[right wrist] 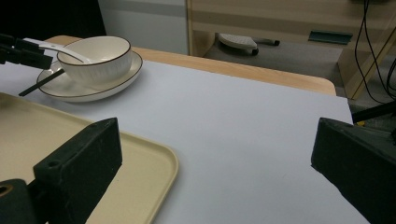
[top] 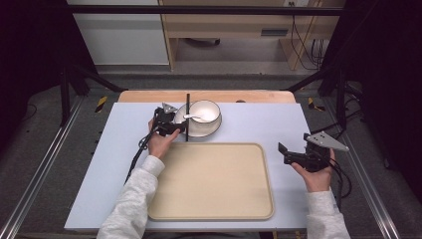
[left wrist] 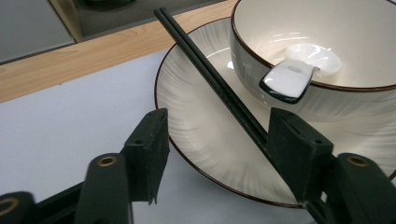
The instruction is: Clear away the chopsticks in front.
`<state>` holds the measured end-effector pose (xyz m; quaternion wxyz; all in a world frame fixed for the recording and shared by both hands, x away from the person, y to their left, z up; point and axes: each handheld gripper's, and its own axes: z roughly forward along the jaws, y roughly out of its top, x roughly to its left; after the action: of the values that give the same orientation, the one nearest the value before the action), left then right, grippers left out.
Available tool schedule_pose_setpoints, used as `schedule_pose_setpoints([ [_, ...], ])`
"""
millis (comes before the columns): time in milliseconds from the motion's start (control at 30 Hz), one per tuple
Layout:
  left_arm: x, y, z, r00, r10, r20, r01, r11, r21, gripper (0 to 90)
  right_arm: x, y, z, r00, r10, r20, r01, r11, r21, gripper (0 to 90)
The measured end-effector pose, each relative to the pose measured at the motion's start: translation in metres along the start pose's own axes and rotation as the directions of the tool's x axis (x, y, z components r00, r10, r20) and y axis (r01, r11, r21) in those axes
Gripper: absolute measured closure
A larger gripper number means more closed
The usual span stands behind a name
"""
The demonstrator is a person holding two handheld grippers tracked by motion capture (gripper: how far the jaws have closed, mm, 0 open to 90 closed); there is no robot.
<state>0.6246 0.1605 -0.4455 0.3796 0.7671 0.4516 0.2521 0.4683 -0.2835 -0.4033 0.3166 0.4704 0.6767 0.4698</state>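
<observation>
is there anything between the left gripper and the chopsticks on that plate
Nothing visible. The left gripper is open at the plate rim, and the chopsticks run right beside one jaw, inside the gap. The bowl with its spoon sits farther back on the plate, beside the chopsticks, not in the gripper's path.

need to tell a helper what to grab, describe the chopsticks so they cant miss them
Start at the white table and find the plate behind the beige tray. The black chopsticks lie across the plate's rim beside the bowl, between the open left gripper jaws. They are the one long, thin, dark item among white dishes.
</observation>
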Motion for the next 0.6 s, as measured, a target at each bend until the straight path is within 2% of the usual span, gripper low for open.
schedule_pose_setpoints([
  [400,-0.0042,-0.0027,0.0079,0.9989,-0.03,0.037,0.029,0.9995,0.01,56.5,0.0004,0.0,0.0002,1.0,0.004,-0.006,-0.004,1.0,0.005,2.3],
  [467,-0.0042,-0.0026,0.0079,0.9989,-0.022,0.041,0.021,0.9996,0.016,57.6,0.0005,0.0,0.0003,1.0,0.004,-0.006,-0.004,1.0,0.005,2.3],
  [600,-0.0044,-0.0039,0.01,0.9985,-0.033,0.045,0.032,0.9991,0.028,65.2,0.0003,0.0,0.0002,1.0,0.005,-0.007,-0.005,1.0,0.005,2.3],
])
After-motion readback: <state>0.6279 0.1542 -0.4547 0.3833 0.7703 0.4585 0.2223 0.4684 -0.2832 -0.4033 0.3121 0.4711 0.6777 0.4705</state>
